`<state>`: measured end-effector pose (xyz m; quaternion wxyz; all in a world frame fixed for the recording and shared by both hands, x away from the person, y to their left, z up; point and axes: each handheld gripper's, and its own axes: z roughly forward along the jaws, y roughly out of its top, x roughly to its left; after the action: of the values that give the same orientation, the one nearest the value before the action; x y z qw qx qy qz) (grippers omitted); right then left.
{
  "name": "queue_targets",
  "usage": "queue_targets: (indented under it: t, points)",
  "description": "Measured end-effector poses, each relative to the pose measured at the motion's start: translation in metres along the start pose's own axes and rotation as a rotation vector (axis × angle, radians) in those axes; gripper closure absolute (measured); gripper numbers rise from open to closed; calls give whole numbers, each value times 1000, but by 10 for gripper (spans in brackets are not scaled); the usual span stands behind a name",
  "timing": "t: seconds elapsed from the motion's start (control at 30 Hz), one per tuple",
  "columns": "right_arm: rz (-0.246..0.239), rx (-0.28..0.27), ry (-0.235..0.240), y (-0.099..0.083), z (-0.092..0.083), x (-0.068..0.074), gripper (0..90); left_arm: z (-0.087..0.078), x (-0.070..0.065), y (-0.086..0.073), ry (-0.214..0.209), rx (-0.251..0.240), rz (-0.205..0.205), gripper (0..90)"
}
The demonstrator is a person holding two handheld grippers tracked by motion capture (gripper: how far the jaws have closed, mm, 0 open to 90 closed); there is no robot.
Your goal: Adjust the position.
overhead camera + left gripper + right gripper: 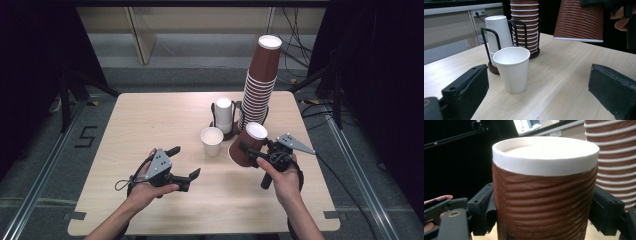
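Table (pixel 150 120): pale wood top, seen from above in the high view; the person's forearms come in from 6 o'clock.

Stack of brown cups (pixel 261 85): tall, upside down, leaning a little, at about 1 o'clock from the table's middle. Its foot sits in a black wire holder (pixel 239 112). In the left gripper view the stack (pixel 524 25) stands behind the wire loops (pixel 517 30).

Stack of white cups (pixel 224 115): short, upside down, in the same holder, just beside the brown stack at its 9 o'clock. Left gripper view shows it (pixel 497 30) inside a wire loop.

Brown cup (pixel 247 145): single ribbed cup, upside down and tilted, white base up, held off the tabletop at 5 o'clock from the holder. The right gripper (pixel 252 152) clamps it by the wall, jaws on either side. In the right gripper view the cup (pixel 544 195) sits between the two black jaws, both pressed to its sides. In the left gripper view it (pixel 579 21) hangs clear above the table.

White cup (pixel 211 141): single, upright, mouth open, standing on the table at 9 o'clock from the held cup, near but apart. Left gripper view: cup (pixel 512 68) straight ahead, in front of the holder.

Left gripper (pixel 184 162): in the left hand at 7 o'clock from the white cup, jaws spread wide, holding nothing.
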<state>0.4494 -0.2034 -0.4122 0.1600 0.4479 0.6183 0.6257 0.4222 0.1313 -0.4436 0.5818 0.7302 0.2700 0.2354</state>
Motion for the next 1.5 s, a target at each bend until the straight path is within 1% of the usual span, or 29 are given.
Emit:
queue_targets:
  t: [0.03, 0.1, 0.2, 0.23, 0.27, 0.3, 0.4, 0.5, 0.6, 0.63, 0.67, 0.73, 0.77, 0.8, 0.9, 0.93, 1.07, 1.1, 1.13, 1.17, 1.2, 1.23, 1.27, 1.3, 1.33, 1.4, 1.43, 1.47, 1.5]
  points:
    - [24, 9, 5, -3, 1, 0, 204, 1, -1, -2, 8, 11, 6, 26]
    - [20, 15, 3, -5, 2, 0, 204, 1, -3, -4, 4, 20, 3, 21]
    - [52, 26, 11, -9, 3, 1, 204, 3, -7, -7, -3, 36, 3, 1]
    - [76, 38, 14, -10, 4, 3, 203, 3, -8, -8, -6, 32, 1, 0]
    - [90, 43, 18, -11, 4, 4, 203, 3, -10, -9, -7, 44, 8, 0]
    - [91, 44, 16, -13, 5, 4, 203, 3, -12, -9, -8, 48, 7, 0]
    - [133, 48, 34, -16, 6, 6, 202, 2, -14, -8, -18, 48, 11, 0]
    - [198, 53, 53, -20, 8, 7, 202, 3, -21, -5, -34, 36, 23, 0]
    - [228, 70, 58, -22, 9, 6, 202, 6, -25, -5, -49, 29, 23, 0]
    - [239, 72, 62, -23, 9, 5, 202, 8, -27, -6, -60, 25, 23, 0]
    - [266, 80, 63, -24, 10, 4, 202, 9, -28, -6, -69, 30, 31, 0]
    - [283, 77, 74, -26, 11, 2, 202, 11, -30, -6, -74, 25, 39, 0]
    - [295, 77, 77, -27, 11, 1, 202, 15, -33, -4, -92, 25, 39, 0]
    - [297, 78, 79, -28, 11, 1, 202, 18, -34, -3, -101, 24, 41, 0]
    - [333, 75, 84, -31, 10, -1, 202, 25, -41, -1, -125, 21, 45, 0]
    - [370, 82, 87, -31, 10, 0, 202, 28, -43, -1, -132, 24, 51, 0]
    - [376, 77, 87, -33, 9, -1, 202, 36, -48, -1, -139, 27, 78, 0]
    - [423, 78, 99, -33, 8, 1, 202, 39, -50, -1, -147, 26, 80, 0]
    - [423, 78, 99, -33, 8, 1, 202, 39, -50, -1, -147, 26, 80, 0]
    - [452, 79, 89, -33, 7, 2, 202, 41, -51, -1, -152, 31, 90, 0]
    - [442, 74, 85, -34, 7, 2, 203, 41, -51, -1, -152, 31, 90, 0]
    - [438, 76, 86, -34, 7, 3, 203, 44, -52, -1, -156, 33, 102, 0]
    - [482, 85, 85, -34, 7, 6, 203, 46, -53, -1, -157, 33, 103, 0]
    - [450, 85, 77, -35, 8, 4, 203, 47, -54, -2, -161, 34, 103, 0]
    - [448, 82, 75, -36, 8, 4, 203, 48, -54, -2, -163, 44, 105, 0]
    - [463, 94, 83, -37, 9, 4, 203, 51, -55, -2, -164, 48, 103, 0]
    - [489, 102, 78, -37, 9, 7, 203, 53, -55, -2, -165, 50, 98, 0]
    - [489, 102, 78, -37, 9, 7, 203, 53, -55, -2, -165, 50, 98, 0]
    - [454, 108, 90, -40, 10, 5, 203, 55, -55, -2, -167, 48, 88, 0]
